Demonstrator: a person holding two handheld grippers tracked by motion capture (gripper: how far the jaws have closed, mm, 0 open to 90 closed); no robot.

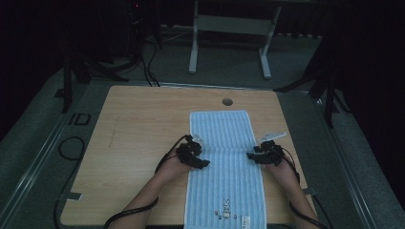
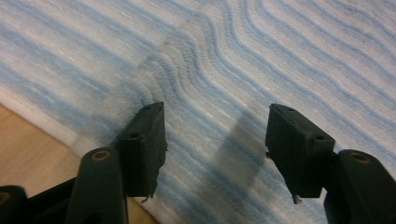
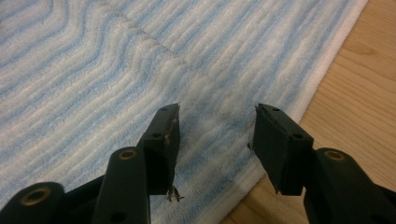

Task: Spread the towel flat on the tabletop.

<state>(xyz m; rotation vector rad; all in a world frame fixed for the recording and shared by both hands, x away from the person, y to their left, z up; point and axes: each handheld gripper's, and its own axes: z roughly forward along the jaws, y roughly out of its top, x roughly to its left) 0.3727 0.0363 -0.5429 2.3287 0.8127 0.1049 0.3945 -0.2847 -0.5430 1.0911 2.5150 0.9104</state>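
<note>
A long blue-and-white striped towel (image 1: 223, 167) lies flat down the middle of the wooden table (image 1: 138, 143), with a small printed figure near its front end. My left gripper (image 1: 203, 160) sits at the towel's left edge, about halfway along. In the left gripper view it (image 2: 217, 135) is open, jaws wide apart just above the striped cloth (image 2: 261, 60), nothing between them. My right gripper (image 1: 250, 155) sits at the towel's right edge, level with the left one. It (image 3: 217, 135) is open too, hovering over the towel's white hem (image 3: 322, 74).
A round cable hole (image 1: 227, 101) sits in the table behind the towel's far end. A white table frame (image 1: 229, 28) stands on the floor beyond. Black stands (image 1: 329, 86) flank the table, and cables (image 1: 71, 148) lie on the floor at left.
</note>
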